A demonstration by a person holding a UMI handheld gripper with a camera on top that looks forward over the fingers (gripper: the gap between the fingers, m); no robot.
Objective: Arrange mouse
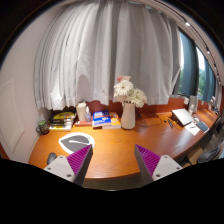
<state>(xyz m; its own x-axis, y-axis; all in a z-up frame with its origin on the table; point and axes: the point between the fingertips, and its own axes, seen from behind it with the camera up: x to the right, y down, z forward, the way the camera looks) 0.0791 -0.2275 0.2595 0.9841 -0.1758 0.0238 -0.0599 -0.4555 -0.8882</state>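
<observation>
Desk point(115, 148): mouse unseen beyond open hand-held gripper point(114, 162).

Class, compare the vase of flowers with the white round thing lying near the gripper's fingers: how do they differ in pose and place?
The vase of flowers stands upright, far beyond the open gripper; the white round thing lies flat, just ahead of one finger. The vase is tall, the round thing low. Both are whitish and rest on the wooden desk.
</observation>
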